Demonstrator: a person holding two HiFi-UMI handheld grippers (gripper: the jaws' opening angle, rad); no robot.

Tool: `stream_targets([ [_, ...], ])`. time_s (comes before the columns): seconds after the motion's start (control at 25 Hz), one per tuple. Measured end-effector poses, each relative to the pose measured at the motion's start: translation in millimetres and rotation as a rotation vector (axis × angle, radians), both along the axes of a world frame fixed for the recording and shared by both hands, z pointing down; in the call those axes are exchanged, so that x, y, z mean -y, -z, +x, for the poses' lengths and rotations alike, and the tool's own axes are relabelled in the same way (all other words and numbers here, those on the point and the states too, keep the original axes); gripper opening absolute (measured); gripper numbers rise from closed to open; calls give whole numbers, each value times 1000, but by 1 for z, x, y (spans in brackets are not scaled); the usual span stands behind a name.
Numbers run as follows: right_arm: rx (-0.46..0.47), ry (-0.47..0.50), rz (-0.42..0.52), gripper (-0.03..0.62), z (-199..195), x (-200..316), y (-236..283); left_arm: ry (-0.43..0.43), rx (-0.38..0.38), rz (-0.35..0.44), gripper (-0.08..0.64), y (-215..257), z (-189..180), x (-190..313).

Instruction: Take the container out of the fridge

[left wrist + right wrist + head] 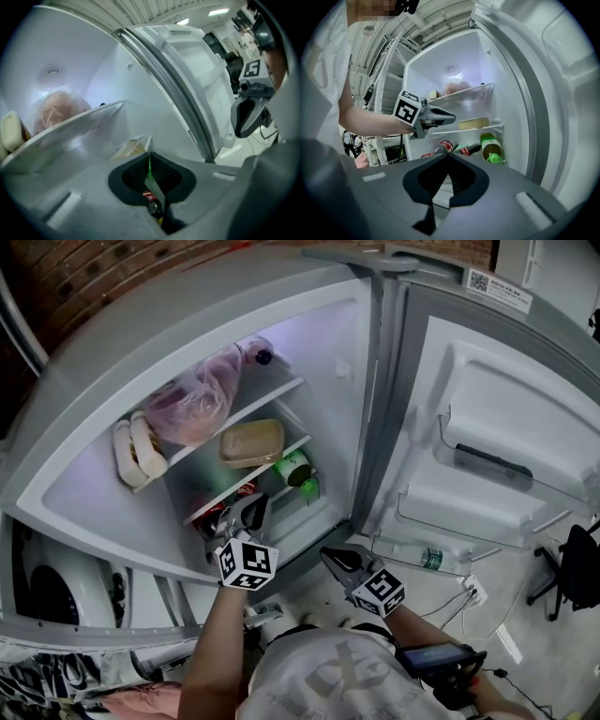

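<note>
A tan lidded container sits on the middle shelf of the open fridge; it also shows as the container in the right gripper view and just past the left jaws as the container. My left gripper is shut and empty, held in front of the lower shelf, below the container and apart from it. Its jaws meet with nothing between them. My right gripper hangs lower, outside the fridge by the door hinge; its jaws stand shut and empty.
A pink plastic bag and pale rolls lie on the top shelf. A green bottle and cola bottles lie under the container. The open door stands at the right, with a bottle in its bottom rack.
</note>
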State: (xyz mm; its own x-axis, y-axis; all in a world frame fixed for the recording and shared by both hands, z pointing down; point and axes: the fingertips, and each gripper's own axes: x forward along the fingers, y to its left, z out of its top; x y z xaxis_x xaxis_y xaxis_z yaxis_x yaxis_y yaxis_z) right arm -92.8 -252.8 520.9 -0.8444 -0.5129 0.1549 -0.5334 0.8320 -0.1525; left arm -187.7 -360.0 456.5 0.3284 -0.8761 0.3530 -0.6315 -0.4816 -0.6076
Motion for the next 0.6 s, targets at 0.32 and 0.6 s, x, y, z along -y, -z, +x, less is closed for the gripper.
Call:
stream_targets([
  [0.32, 2, -9, -3, 8, 2, 9, -2, 19, 319, 33, 102, 4, -21, 62],
  [0.6, 5, -41, -12, 8, 14, 17, -3, 53, 444, -84, 232, -15, -41, 98],
])
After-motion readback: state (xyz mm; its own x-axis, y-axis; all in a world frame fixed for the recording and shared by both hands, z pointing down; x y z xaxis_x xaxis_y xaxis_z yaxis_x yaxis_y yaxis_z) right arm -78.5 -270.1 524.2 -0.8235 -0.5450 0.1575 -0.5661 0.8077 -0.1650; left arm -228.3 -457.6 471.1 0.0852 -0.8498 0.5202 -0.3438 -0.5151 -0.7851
